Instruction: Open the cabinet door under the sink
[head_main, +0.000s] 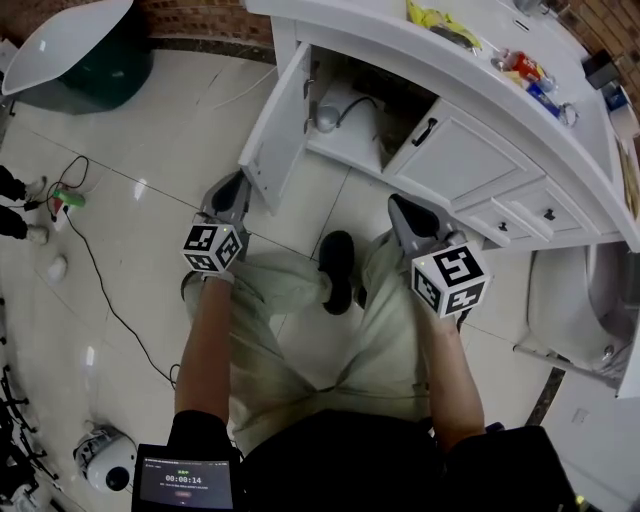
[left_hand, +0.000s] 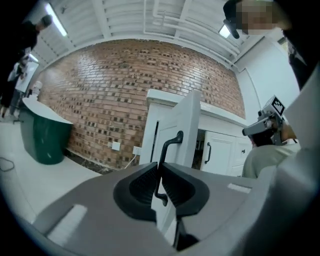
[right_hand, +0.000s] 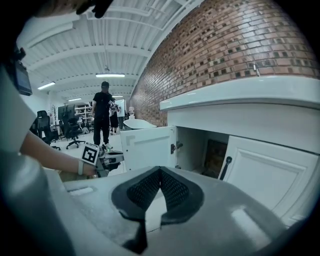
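Your left gripper (left_hand: 159, 172) is clamped on the handle (left_hand: 170, 145), holding the door (left_hand: 182, 120) swung wide of the cabinet (head_main: 455, 150). Your right gripper (right_hand: 160, 172), jaws together and empty, hangs clear.

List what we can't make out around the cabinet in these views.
Head view: door handle hidden behind open door and left gripper.
Head view: cabinet interior back dark, under countertop overhang.
Head view: countertop items too small; some cut by top edge.
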